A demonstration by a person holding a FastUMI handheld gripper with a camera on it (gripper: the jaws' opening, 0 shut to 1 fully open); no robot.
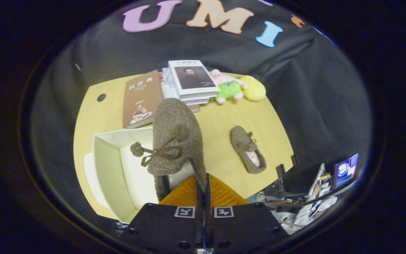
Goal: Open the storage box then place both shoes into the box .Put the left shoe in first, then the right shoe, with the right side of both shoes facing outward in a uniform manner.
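Hand-held gripper (203, 187) closed, both fingers pinching the collar edge of a brown fleece shoe (176, 137). Shoe hanging just ahead of the fingers, long axis running away from them, toe farthest out, bow and pom-poms turned toward the camera. Held above the near right corner of the open storage box (111, 165); white interior bare where visible, part of it hidden behind the shoe. Box lying below and to the left of the fingers. Second shoe (248, 150) on the tabletop (220, 120), well apart to the right, sole down, long axis roughly along the gripper's line of sight and slightly slanted. Books (174, 88) and plush toys (238, 88) beyond both shoes, against the far edge.

Judged step: first shoe being carried to the box, so probably the left one. Coming move likely a shift left and down; the shoe's long axis would need to lie along the box, right side outward. Whether it already does cannot be told.
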